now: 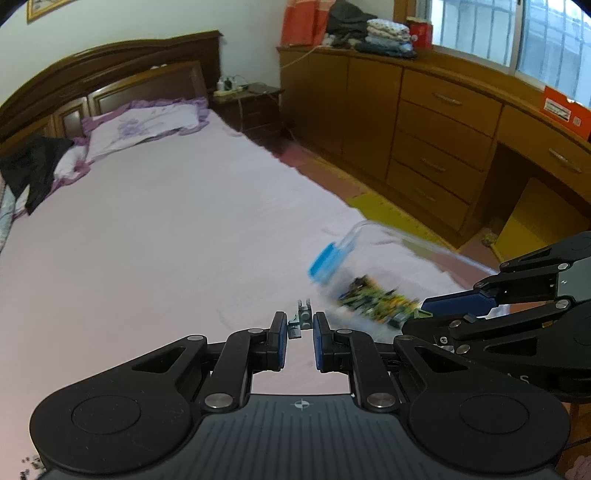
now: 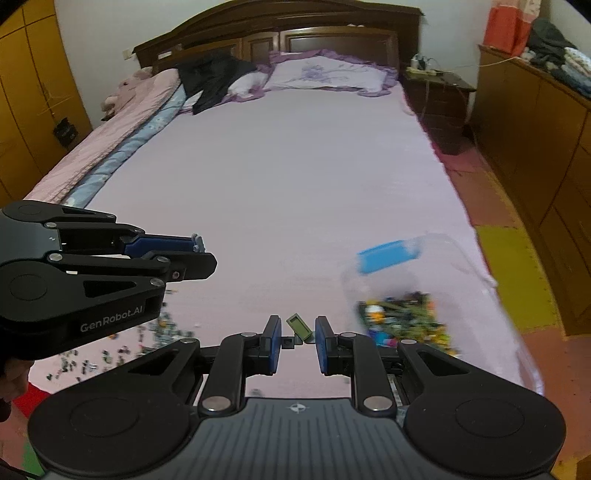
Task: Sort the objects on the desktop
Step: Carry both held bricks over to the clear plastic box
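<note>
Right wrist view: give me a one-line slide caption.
Right gripper holds a small green brick above the bed, beside a clear tub of bricks; left gripper alongside.

Two wrist fisheyes, low over bed [image 1: 166, 221], facing headboard [image 2: 280, 33], sharing mattress

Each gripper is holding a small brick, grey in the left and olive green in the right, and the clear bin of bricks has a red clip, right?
Not quite: the clear bin has a blue clip, not red, as the right wrist view shows. The rest holds: left gripper grips a grey brick, right gripper an olive green brick.
</note>
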Demonstrator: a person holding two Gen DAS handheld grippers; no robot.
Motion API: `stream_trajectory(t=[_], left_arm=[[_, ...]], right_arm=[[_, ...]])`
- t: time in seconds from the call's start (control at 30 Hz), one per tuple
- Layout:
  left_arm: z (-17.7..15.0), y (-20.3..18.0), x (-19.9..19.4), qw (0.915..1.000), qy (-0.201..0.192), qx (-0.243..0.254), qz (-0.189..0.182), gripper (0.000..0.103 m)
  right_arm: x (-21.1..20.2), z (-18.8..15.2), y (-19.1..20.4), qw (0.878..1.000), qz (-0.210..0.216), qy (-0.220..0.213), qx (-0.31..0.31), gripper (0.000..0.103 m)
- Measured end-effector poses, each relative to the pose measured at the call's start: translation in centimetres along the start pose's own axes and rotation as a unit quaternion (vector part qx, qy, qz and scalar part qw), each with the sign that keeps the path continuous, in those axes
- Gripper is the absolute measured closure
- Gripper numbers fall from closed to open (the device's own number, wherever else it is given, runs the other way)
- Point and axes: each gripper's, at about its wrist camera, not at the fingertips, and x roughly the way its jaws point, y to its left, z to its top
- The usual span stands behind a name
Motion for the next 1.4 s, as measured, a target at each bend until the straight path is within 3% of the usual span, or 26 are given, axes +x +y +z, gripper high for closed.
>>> stream_trajectory(t=[0.4, 0.73, 1.4], left_arm=[[3.6, -7.8, 4.3, 0.9987, 0.007, 0.032, -0.038, 0.087], [5.7, -11.6, 7.1, 0.9952, 0.034, 0.06, -0.07, 0.087], [5.9, -13.6, 8.3, 0.9901, 0.063, 0.086, -0.091, 0.087]], right_arm=[[-1.3, -2.2, -8.8, 0.999, -0.031, -0.006, 0.043, 0.082], [-0.9, -4.1, -14.2, 0.993, -0.053, -0.007, 0.103, 0.082], [1.0, -4.4, -15.4, 0.989, -0.059, -0.003, 0.132, 0.082]])
